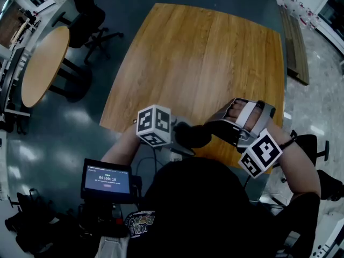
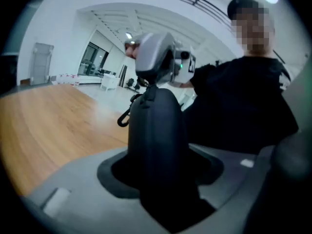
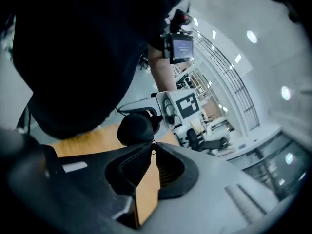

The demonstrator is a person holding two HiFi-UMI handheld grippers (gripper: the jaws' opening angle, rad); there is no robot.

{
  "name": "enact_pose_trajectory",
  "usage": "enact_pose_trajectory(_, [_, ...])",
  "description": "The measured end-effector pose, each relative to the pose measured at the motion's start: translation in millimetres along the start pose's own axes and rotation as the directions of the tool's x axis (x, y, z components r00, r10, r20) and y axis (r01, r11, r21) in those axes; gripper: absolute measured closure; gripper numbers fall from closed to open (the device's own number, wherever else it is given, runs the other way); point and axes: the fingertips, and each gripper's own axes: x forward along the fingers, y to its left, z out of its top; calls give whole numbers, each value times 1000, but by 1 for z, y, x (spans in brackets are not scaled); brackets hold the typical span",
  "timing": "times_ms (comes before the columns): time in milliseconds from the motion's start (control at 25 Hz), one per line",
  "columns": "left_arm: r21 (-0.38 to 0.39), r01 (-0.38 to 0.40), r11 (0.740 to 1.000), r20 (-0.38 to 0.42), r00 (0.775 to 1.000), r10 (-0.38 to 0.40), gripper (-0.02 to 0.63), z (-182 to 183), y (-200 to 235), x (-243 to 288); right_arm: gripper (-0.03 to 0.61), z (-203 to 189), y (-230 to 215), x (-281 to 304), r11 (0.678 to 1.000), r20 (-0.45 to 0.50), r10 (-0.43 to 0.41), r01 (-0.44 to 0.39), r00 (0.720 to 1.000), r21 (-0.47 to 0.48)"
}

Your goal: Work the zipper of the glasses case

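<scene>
Gripping the black glasses case (image 2: 158, 140) with my left gripper (image 1: 173, 138), I am holding it over the near edge of the wooden table (image 1: 204, 63), at the lower middle of the head view. My left jaws are standing wide and pressing on either side of the case, which is filling the centre of the left gripper view and rising between them. My right gripper (image 3: 152, 145) is meeting the case's far end from the right of the head view. Its jaws are lying almost together, pinching the small metal zipper pull (image 3: 153, 152) at their tips. A thin black loop (image 2: 124, 119) is hanging off the case's upper left side in the left gripper view. At the upper left of the head view, a round table (image 1: 43, 66) is standing apart.
</scene>
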Motion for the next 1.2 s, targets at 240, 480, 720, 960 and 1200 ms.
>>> enact_pose_trajectory(240, [239, -240, 941, -196, 937, 289, 347, -12, 33, -16, 571, -3, -8, -12, 873, 269, 80, -197, 960, 445])
enact_pose_trajectory(480, [353, -290, 889, -255, 885, 390, 347, -17, 42, -19, 571, -6, -9, -10, 798, 363, 73, -273, 929, 537])
enact_pose_trajectory(720, [336, -254, 907, -272, 896, 352, 347, -23, 38, -15, 558, 7, 5, -3, 813, 367, 164, -336, 916, 476])
enact_pose_trajectory(960, [404, -260, 877, -278, 878, 389, 347, -20, 36, -14, 511, 4, 11, -6, 694, 464, 192, -453, 865, 559])
enact_pose_trajectory(1200, [571, -276, 773, -367, 757, 541, 347, -24, 49, -24, 457, 0, 14, 5, 597, 505, 244, -538, 828, 594])
